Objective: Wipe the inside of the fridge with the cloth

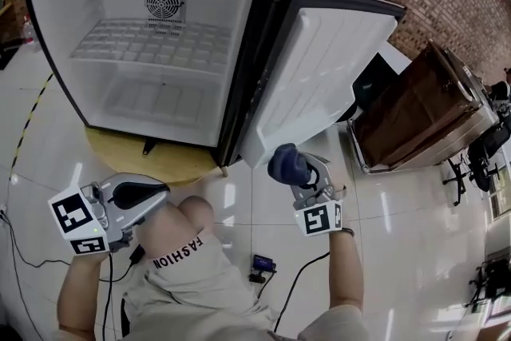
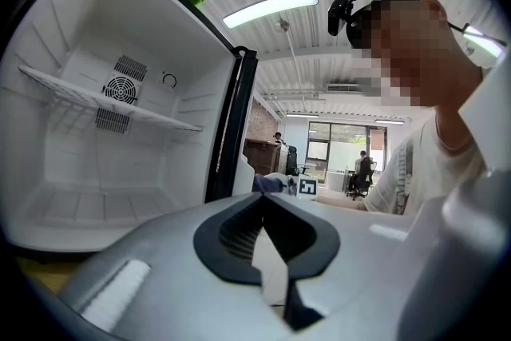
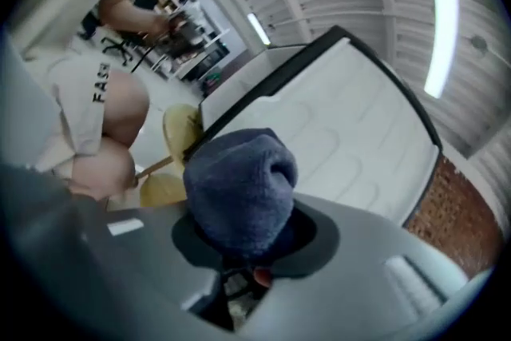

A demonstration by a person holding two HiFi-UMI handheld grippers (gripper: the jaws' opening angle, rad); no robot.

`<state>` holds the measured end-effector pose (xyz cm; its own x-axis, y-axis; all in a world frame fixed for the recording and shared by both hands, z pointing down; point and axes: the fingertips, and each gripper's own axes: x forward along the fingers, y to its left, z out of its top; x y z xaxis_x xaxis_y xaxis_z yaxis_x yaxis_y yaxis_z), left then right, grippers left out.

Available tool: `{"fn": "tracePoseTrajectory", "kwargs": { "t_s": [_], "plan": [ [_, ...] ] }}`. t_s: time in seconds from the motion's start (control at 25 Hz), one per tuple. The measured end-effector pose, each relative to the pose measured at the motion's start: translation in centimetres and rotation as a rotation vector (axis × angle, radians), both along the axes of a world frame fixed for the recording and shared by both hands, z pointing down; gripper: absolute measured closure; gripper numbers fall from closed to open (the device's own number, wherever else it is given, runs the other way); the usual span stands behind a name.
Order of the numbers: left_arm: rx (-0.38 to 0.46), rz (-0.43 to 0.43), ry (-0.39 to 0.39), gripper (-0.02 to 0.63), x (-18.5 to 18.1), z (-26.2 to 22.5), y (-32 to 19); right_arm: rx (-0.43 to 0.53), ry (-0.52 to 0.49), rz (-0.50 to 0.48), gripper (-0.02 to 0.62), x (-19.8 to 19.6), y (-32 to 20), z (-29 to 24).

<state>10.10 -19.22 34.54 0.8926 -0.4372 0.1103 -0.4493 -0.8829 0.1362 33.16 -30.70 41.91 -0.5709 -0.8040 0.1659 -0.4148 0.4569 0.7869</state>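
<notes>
The right tongs [image 1: 302, 176] are clamped on the bunched dark blue cloth [image 1: 287, 164], which sits low in front of the open door [image 1: 319, 76], not the cavity. The fridge [image 1: 56, 20] interior lies ahead and to their left. The left tongs [image 1: 152, 194], pressed together and empty, are nearer that opening.

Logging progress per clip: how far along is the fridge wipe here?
Done: the door stands open and the cloth is picked up, bunched in the right gripper's jaws. In hand: that gripper holds it outside the fridge, in front of the door; the left gripper is shut and empty by the knee. Left: the wiping itself, it seems; the cloth touches no inside surface.
</notes>
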Motion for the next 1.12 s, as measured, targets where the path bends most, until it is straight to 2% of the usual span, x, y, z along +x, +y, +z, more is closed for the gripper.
{"fn": "tracePoseTrajectory", "kwargs": {
  "t_s": [0.16,0.36,0.48,0.64,0.84,1.0,1.12],
  "plan": [
    [-0.02,0.013,0.008,0.601,0.6,0.9,0.5,0.032,0.099,-0.035,0.502,-4.5,-2.0,1.6],
    [-0.016,0.017,0.006,0.601,0.6,0.3,0.7,0.015,0.095,-0.053,0.499,-4.3,-6.2,1.1],
    [-0.009,0.01,0.003,0.601,0.4,0.1,0.8,0.025,0.094,0.09,0.499,-0.2,-9.9,1.2],
    [-0.012,0.007,0.003,0.601,0.3,0.4,1.0,-0.045,-0.026,0.307,0.5,6.6,-16.4,1.4],
    [-0.004,-0.007,0.004,0.601,-0.1,0.0,0.9,-0.086,-0.096,0.566,0.5,12.3,-21.1,1.2],
    [-0.009,-0.024,-0.003,0.601,-0.6,0.4,0.2,-0.043,-0.108,0.686,0.5,14.6,-19.6,0.7],
    [-0.05,-0.037,0.0,0.601,-1.0,2.1,0.3,-0.103,-0.18,0.706,0.499,17.4,-13.9,3.0]
  ]
}}
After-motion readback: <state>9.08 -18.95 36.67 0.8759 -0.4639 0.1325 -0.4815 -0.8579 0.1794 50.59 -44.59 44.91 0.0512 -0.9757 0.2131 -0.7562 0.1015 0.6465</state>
